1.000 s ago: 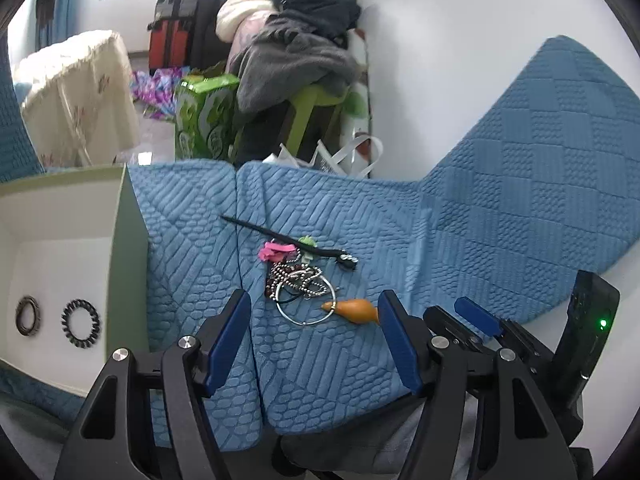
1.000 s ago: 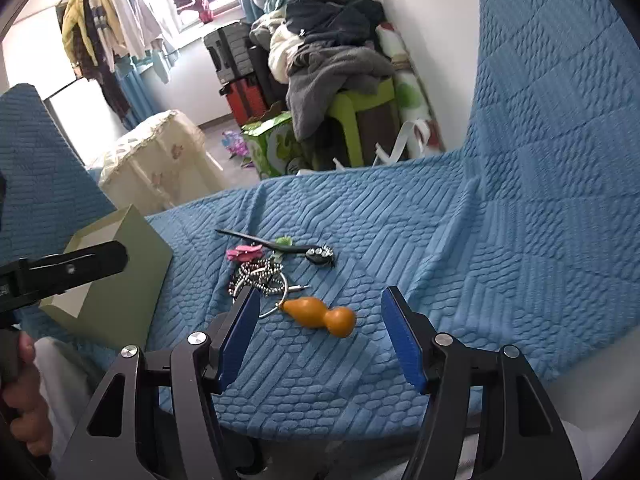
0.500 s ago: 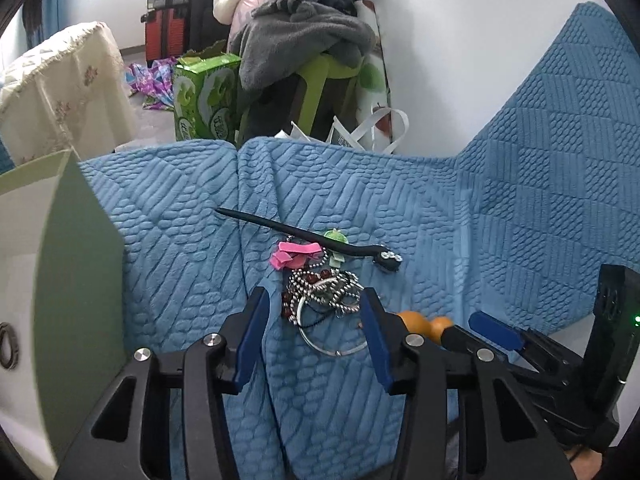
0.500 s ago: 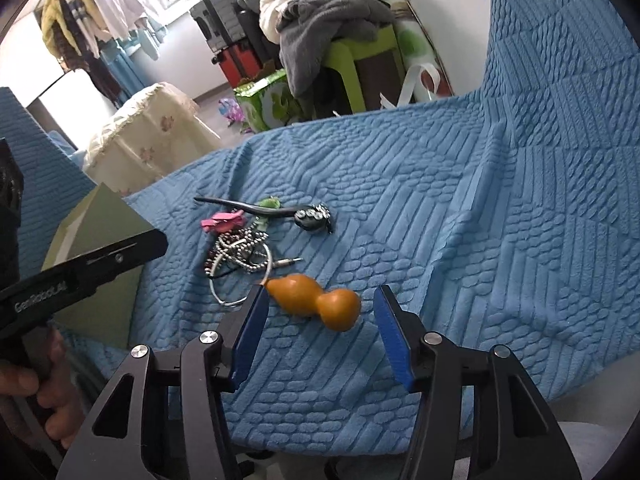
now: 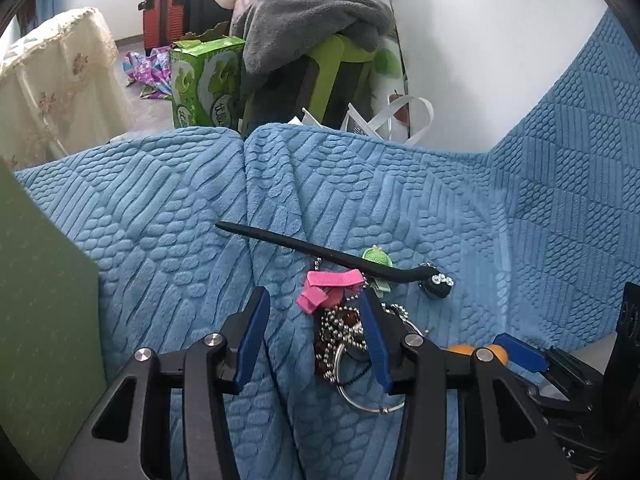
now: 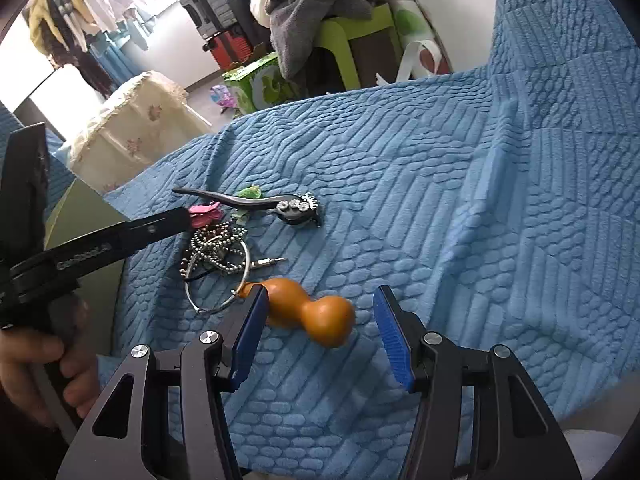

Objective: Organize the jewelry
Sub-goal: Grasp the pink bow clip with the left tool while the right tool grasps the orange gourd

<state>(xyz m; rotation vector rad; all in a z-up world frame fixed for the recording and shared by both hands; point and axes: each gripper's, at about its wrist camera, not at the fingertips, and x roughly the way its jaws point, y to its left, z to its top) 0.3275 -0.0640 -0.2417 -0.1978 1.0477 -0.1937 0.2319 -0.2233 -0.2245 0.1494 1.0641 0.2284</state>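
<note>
A tangle of jewelry lies on the blue quilted cover: bead chains and a metal ring [image 5: 340, 340], a pink bow clip [image 5: 328, 285], a green charm [image 5: 376, 257] and a black hair stick [image 5: 320, 250]. My left gripper [image 5: 316, 304] is open, its jaws on either side of the pink clip and the chains. An orange gourd pendant [image 6: 312, 312] lies between the open jaws of my right gripper [image 6: 320, 308]. The chain pile [image 6: 216, 248] and the hair stick [image 6: 248, 202] also show in the right wrist view, with the left gripper [image 6: 176, 222] over them.
A green box [image 5: 44, 320] stands at the left on the cover; its side also shows in the right wrist view [image 6: 80, 216]. The cover rises as a backrest [image 5: 568, 168] at the right. Beyond the edge are a green carton [image 5: 204, 80], a stool with clothes [image 5: 312, 20] and a covered table [image 5: 52, 80].
My left gripper has moved forward and right from beside the box to the chain pile, its jaws narrower. My right gripper has advanced until its jaws flank the gourd pendant.
</note>
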